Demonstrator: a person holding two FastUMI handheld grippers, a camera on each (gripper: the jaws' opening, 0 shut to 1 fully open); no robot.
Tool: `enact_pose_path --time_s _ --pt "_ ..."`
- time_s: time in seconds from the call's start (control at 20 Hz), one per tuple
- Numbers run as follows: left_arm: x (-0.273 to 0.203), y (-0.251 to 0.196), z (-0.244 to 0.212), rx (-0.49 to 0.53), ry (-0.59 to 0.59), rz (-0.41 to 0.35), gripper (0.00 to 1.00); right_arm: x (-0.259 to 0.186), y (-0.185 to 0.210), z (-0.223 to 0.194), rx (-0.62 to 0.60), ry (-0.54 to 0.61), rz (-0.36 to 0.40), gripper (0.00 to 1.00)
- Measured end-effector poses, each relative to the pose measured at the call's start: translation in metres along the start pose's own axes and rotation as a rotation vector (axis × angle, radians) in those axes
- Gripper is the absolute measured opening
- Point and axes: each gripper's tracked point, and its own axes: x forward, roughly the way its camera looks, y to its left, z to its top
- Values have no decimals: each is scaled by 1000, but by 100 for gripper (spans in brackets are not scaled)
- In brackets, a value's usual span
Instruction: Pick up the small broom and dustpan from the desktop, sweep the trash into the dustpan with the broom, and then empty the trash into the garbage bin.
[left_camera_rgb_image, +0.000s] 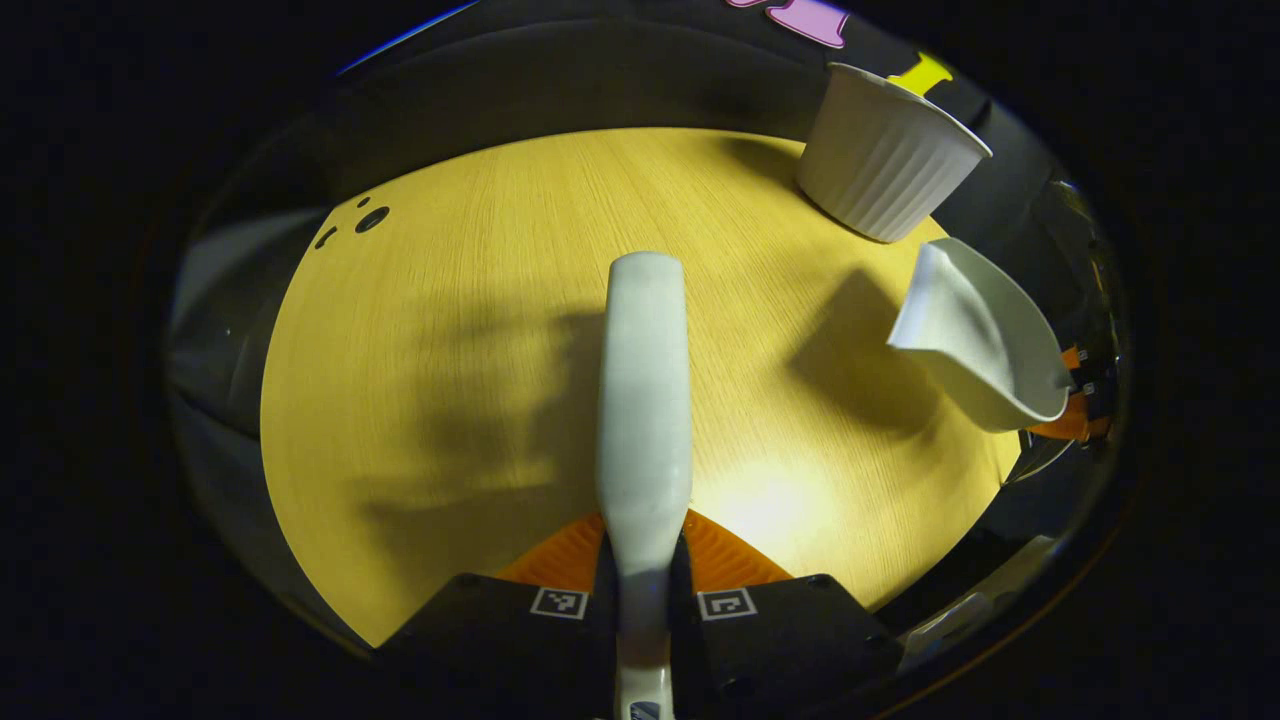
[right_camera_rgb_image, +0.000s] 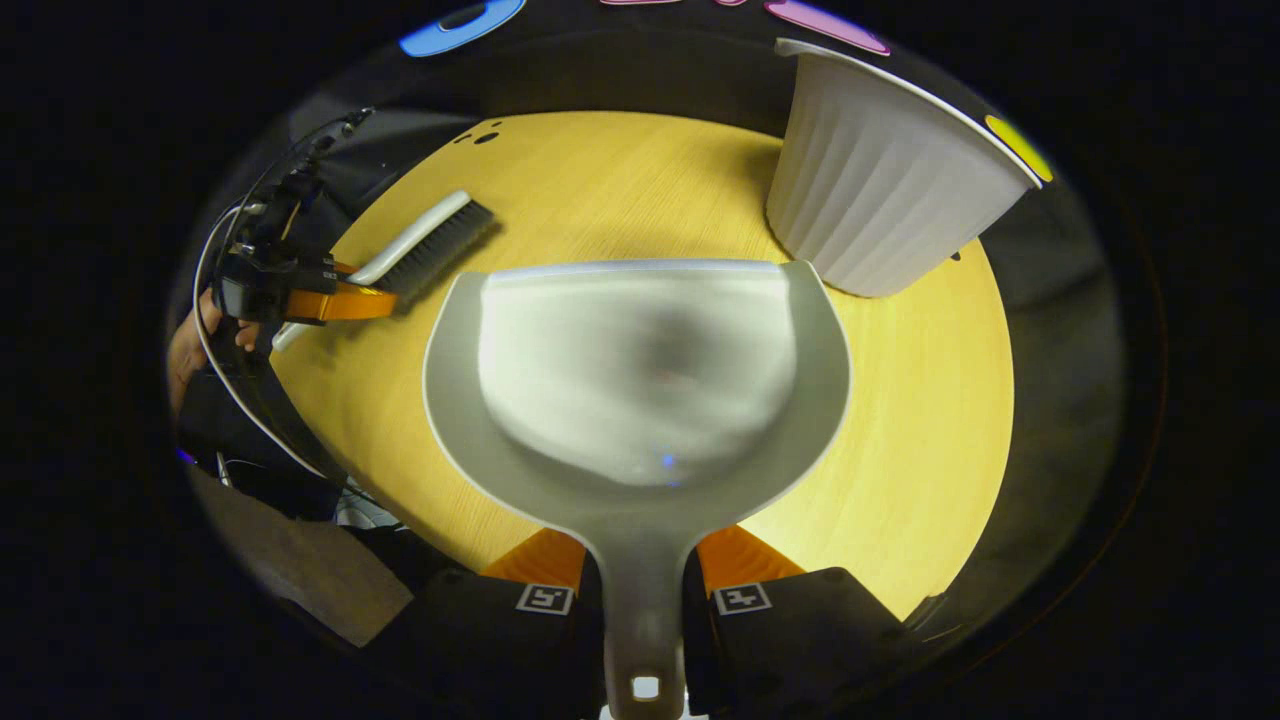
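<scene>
My left gripper (left_camera_rgb_image: 643, 545) is shut on the white handle of the small broom (left_camera_rgb_image: 645, 400), which points forward over the yellow desktop (left_camera_rgb_image: 450, 350). In the right gripper view the broom's dark bristles (right_camera_rgb_image: 440, 238) rest near the desk's far left, beside the left gripper (right_camera_rgb_image: 330, 300). My right gripper (right_camera_rgb_image: 640, 555) is shut on the handle of the grey-white dustpan (right_camera_rgb_image: 640, 370). The pan (left_camera_rgb_image: 985, 340) hangs above the desk, casting a shadow, its front lip close to the base of the white ribbed garbage bin (right_camera_rgb_image: 880, 190). The pan's inside looks blurred.
The bin (left_camera_rgb_image: 885, 165) stands at the desk's far right corner against the black wall. A hand (right_camera_rgb_image: 185, 350) and cables sit behind the left gripper at the desk's left edge. Small cable holes (left_camera_rgb_image: 370, 218) mark the far left of the desktop.
</scene>
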Motion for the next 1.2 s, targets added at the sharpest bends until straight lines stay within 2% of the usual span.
enact_pose_path --time_s 0.15,0.25,0.45,0.5,0.7,0.8,0.9,1.2 --pt "0 1 -1 4 4 7 25 17 2 3 25 -10 -6 39" --pt "-1 0 0 1 8 5 25 25 2 7 32 -11 -18 36" --pt "1 1 -1 4 12 10 26 37 4 12 47 -1 -33 39" --pt "1 1 -1 5 15 12 26 43 5 10 43 5 -32 34" --pt "-1 4 -2 20 31 35 26 52 6 1 20 38 -56 36" --pt "-3 4 -2 31 43 41 26 56 8 -4 25 47 -50 39" --pt "-4 6 0 43 52 54 26 60 7 -5 25 44 -54 36" --pt "-7 8 -2 59 64 90 29 62 12 -13 67 60 -32 39"
